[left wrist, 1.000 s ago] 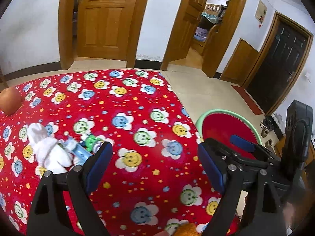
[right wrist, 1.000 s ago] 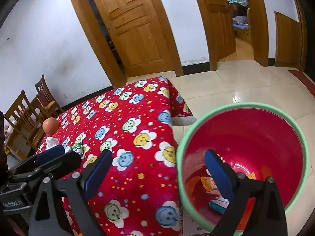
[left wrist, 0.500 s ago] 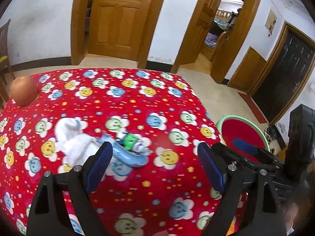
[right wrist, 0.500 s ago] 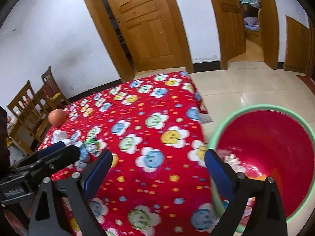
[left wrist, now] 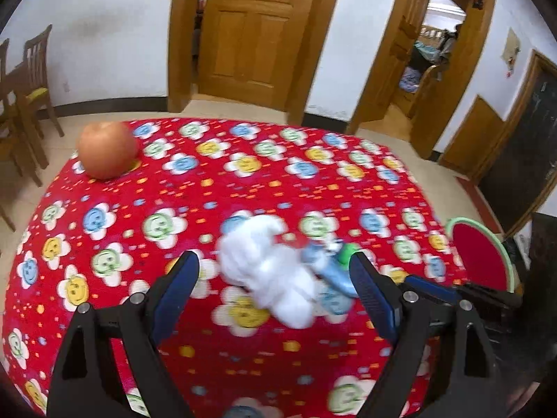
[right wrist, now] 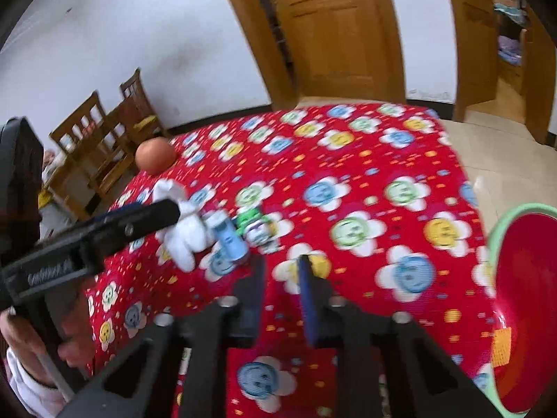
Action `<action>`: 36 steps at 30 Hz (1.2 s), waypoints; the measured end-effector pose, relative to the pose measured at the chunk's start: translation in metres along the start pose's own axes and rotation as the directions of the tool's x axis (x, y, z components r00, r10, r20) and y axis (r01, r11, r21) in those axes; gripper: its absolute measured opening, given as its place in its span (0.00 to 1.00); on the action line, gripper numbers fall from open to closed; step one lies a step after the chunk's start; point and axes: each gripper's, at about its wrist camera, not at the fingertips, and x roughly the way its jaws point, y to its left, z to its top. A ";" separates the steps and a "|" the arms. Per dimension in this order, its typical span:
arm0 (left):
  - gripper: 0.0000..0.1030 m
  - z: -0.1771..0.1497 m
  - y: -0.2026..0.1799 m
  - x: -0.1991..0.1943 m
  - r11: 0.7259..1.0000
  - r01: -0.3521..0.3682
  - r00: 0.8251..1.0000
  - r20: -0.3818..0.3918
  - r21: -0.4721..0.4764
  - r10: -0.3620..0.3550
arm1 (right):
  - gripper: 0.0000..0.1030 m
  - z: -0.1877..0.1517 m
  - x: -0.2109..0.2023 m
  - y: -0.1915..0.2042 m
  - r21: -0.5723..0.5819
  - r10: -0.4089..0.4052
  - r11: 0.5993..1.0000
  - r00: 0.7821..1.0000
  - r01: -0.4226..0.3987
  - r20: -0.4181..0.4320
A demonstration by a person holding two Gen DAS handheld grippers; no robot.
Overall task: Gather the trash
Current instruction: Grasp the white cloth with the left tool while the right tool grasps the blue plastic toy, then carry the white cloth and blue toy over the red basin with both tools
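Observation:
A crumpled white tissue (left wrist: 271,271) lies on the red flowered tablecloth (left wrist: 243,188), with a blue wrapper (left wrist: 330,273) and a green-topped scrap (left wrist: 346,254) touching its right side. My left gripper (left wrist: 275,289) is open and hovers over the tissue, which shows between its fingers. In the right wrist view the tissue (right wrist: 184,237), the blue wrapper (right wrist: 229,237) and a green-white wrapper (right wrist: 257,226) lie just beyond my right gripper (right wrist: 280,275). Its jaws are closing to a narrow gap with nothing between them. The left gripper's finger (right wrist: 139,223) covers part of the tissue.
An orange round fruit (left wrist: 106,149) sits at the table's far left corner. A red bin with a green rim (right wrist: 522,296) stands on the floor off the table's right edge. Wooden chairs (right wrist: 104,139) stand to the left. A person's hand (right wrist: 21,341) holds the left gripper.
Both views have swung left across the table. The tissue and wrappers have come between the left fingers. The right jaws have gone from wide open to nearly together. The bin has slid to the right edge.

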 end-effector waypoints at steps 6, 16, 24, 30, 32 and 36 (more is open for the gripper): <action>0.83 -0.005 0.012 0.021 1.000 -0.021 0.999 -0.036 -0.013 0.021 | 0.20 0.005 0.009 0.014 -0.009 0.016 1.000 1.000 -0.016 -0.010; 0.24 -0.010 0.025 0.007 0.996 -0.023 1.000 -0.003 -0.091 0.023 | 0.44 0.005 0.009 0.015 -0.034 0.043 0.998 0.999 -0.043 -0.025; 0.25 -0.015 0.013 -0.010 0.996 0.028 1.000 -0.009 -0.087 -0.029 | 0.40 0.006 0.014 0.033 -0.105 0.055 0.993 0.998 -0.059 -0.039; 0.25 -0.020 0.006 -0.014 0.997 0.034 0.999 -0.022 -0.074 -0.036 | 0.09 0.012 0.026 0.029 -0.072 0.033 0.997 0.998 -0.036 -0.054; 0.25 -0.018 0.007 -0.013 0.996 0.035 0.999 -0.022 -0.077 -0.037 | 0.07 0.012 0.019 0.029 -0.073 0.042 0.996 0.999 -0.044 -0.028; 0.25 -0.016 0.010 -0.011 0.996 0.039 0.999 -0.027 -0.085 -0.041 | 0.04 0.013 0.010 0.026 -0.065 0.062 0.996 0.998 -0.062 0.002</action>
